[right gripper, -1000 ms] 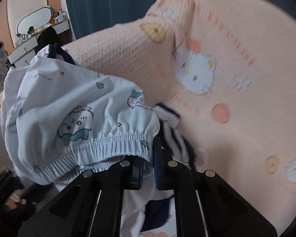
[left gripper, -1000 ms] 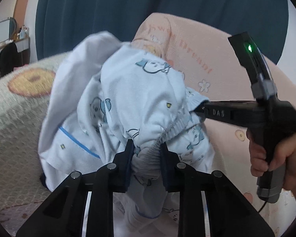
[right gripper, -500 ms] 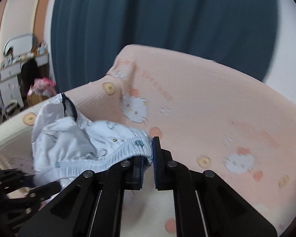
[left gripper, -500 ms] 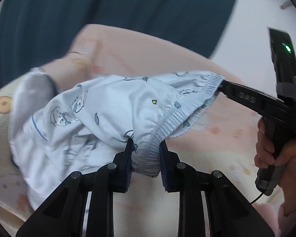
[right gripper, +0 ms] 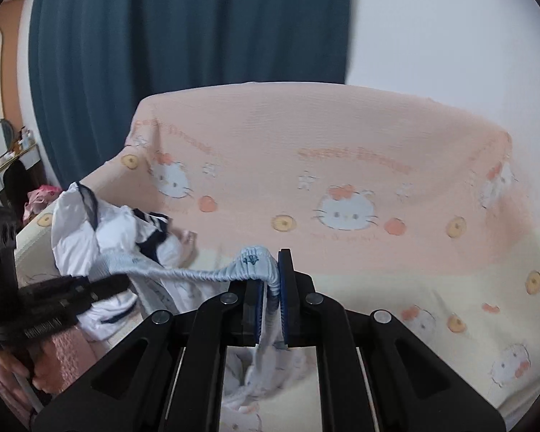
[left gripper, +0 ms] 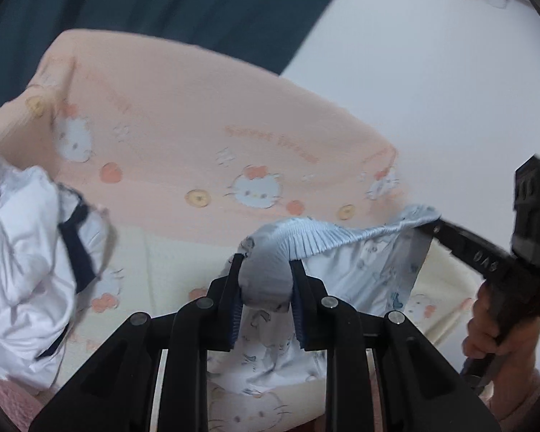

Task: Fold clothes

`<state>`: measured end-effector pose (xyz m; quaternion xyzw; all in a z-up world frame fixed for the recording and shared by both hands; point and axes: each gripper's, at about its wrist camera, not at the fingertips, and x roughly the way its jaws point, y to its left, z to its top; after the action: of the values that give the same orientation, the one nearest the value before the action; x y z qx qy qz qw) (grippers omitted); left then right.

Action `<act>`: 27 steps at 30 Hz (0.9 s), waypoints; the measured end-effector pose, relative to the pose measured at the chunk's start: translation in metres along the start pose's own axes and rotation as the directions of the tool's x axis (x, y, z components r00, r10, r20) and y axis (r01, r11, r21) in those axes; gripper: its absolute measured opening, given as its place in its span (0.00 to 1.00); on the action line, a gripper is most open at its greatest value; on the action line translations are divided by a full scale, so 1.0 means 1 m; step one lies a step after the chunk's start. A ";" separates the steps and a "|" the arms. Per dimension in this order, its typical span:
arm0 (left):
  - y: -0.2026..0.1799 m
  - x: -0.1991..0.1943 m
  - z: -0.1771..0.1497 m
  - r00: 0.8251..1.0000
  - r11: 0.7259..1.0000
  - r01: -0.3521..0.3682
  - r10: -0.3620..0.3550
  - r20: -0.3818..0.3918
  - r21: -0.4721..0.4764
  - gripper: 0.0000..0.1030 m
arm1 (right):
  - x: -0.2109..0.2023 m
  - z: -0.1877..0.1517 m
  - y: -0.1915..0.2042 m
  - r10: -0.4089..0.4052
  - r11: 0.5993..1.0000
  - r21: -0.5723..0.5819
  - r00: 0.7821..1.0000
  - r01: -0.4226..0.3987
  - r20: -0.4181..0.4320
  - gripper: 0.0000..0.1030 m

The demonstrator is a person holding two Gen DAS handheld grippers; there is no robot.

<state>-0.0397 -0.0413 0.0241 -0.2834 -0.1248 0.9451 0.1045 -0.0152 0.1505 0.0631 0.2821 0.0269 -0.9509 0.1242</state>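
Both grippers clamped on same garment: pale blue printed shorts [left gripper: 345, 273], gripped at elastic waistband [left gripper: 327, 239].

Left gripper [left gripper: 264, 280]: jaws partly closed, held apart by a thick bunched wad of waistband fabric. Blue pads [left gripper: 235, 309] pressing wad from both sides. Rest of shorts hanging below fingers, cartoon print visible.

Right gripper [right gripper: 270, 297]: jaws nearly shut, only a thin fold of waistband between pads [right gripper: 283, 309]. Fabric dropping straight down behind fingers. Same gripper visible at right in left wrist view, fingertips pinching far end of waistband, hand [left gripper: 500, 327] wrapped round its handle.

Waistband stretched taut between the two grips, near-horizontal, gathered ribbing showing. Shorts held up in the air over sofa seat, lower hem draped down towards cushion; contact with cushion unclear.

Sofa [right gripper: 342, 151] covered in peach and cream throw with cat-face print. White garment with dark navy trim [right gripper: 100, 230] heaped at left end of sofa, apart from shorts, not touched by either gripper. Dark teal curtain [right gripper: 183, 36] behind sofa, white wall to its right. Some motion blur in left wrist view, print detail soft.
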 end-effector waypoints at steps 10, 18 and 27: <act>-0.002 0.095 -0.071 0.944 0.999 -0.037 0.032 -0.329 -0.009 0.21 | 0.070 -0.085 -0.044 -0.060 0.992 0.098 0.971 0.085 -0.232 0.06; 0.029 0.153 -0.119 0.859 0.971 -0.144 0.027 -0.512 -0.191 0.50 | 0.136 -0.184 -0.086 -0.040 0.969 0.188 0.851 0.161 -0.523 0.11; -0.010 0.140 -0.148 0.802 0.915 0.111 -0.312 -0.509 -0.387 0.59 | 0.116 -0.173 -0.076 0.007 0.983 0.163 0.883 0.079 -0.470 0.43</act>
<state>-0.0698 0.0316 -0.1635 -0.5458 -0.2800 0.7658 0.1928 -0.0370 0.2190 -0.1467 0.5129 -0.0235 -0.8552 0.0705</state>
